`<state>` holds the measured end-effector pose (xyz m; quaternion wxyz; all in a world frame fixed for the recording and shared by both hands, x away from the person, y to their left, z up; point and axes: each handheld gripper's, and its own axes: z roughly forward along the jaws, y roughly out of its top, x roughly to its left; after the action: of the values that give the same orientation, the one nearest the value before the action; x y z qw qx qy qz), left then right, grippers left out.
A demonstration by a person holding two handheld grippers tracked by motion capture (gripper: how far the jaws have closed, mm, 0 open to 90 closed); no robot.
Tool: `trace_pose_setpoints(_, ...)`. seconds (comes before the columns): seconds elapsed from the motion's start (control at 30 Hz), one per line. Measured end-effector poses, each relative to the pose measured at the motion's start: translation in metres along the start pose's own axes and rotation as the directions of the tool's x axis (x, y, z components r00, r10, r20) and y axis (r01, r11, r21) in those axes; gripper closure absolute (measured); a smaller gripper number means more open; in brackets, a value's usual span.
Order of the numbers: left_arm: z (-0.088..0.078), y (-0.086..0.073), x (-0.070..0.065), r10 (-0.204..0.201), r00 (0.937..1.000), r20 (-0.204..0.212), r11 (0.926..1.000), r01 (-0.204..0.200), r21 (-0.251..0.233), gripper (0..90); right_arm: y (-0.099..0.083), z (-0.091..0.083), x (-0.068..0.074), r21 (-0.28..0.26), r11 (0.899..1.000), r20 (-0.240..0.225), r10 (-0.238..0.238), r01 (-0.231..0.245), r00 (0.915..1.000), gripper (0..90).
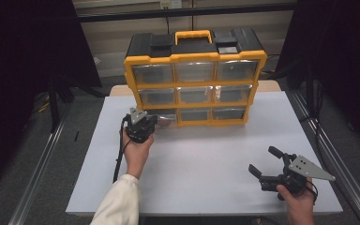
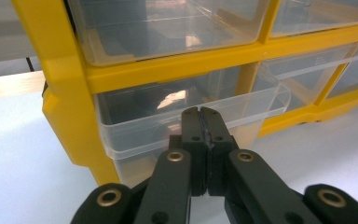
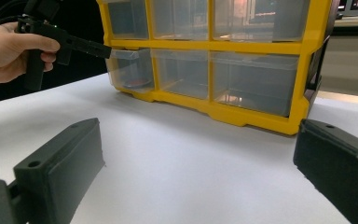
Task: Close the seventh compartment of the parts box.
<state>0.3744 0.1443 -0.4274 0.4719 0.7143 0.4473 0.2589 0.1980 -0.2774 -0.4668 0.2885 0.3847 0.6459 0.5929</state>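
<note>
A clear plastic drawer [image 2: 177, 116] sits in the bottom row, left end, of a yellow plastic organizer [image 1: 195, 77] and is pulled slightly out of its slot. Its walls are thin, smooth and see-through, with a stepped front lip. Something small and reddish, too dim to make out, lies inside it.

The left gripper [image 2: 200, 122] has its two black jaws pressed together, clamped on the drawer's front lip. The jaws are flat, matte blocks joined to arms with brass-coloured rivets. A hand [image 1: 137, 152] in a white sleeve holds this gripper.

The organizer is a boxy frame with nine clear drawers in three rows, a black top and a yellow carry handle. It stands upright at the far middle of a smooth white table [image 1: 206, 164].

The right gripper [image 1: 267, 164] rests low near the table's front right corner, well apart from the organizer. Its jaws stand wide apart with nothing between them; their inner faces look rough and padded.

Bare white tabletop stretches between the organizer's front and the near edge. Metal rails run along both long sides of the table.
</note>
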Motion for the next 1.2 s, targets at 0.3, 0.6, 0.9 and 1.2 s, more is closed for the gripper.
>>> trace_pose_setpoints(0.3,0.001,0.001,0.001,0.0,1.0,0.001,1.0,0.0,0.0,90.0,0.0,-0.001,-0.001,0.0,1.0,-0.008,0.0,0.0,1.0,1.1)
trace_pose_setpoints(0.6,0.006,0.001,0.002,0.007,1.0,-0.006,1.0,-0.007,0.007,90.0,0.0,-0.005,0.0,-0.004,1.0,-0.002,0.0,0.0,1.0,1.2)
trace_pose_setpoints(0.9,0.008,0.002,0.002,-0.005,1.0,-0.007,1.0,0.005,0.0,90.0,0.0,-0.004,0.0,0.003,1.0,0.001,-0.001,0.001,1.0,1.2)
trace_pose_setpoints(1.2,0.011,0.003,0.002,-0.005,0.9999,-0.01,1.0,0.005,0.006,90.0,0.0,-0.002,0.001,0.007,1.0,-0.004,-0.004,0.004,1.0,1.2)
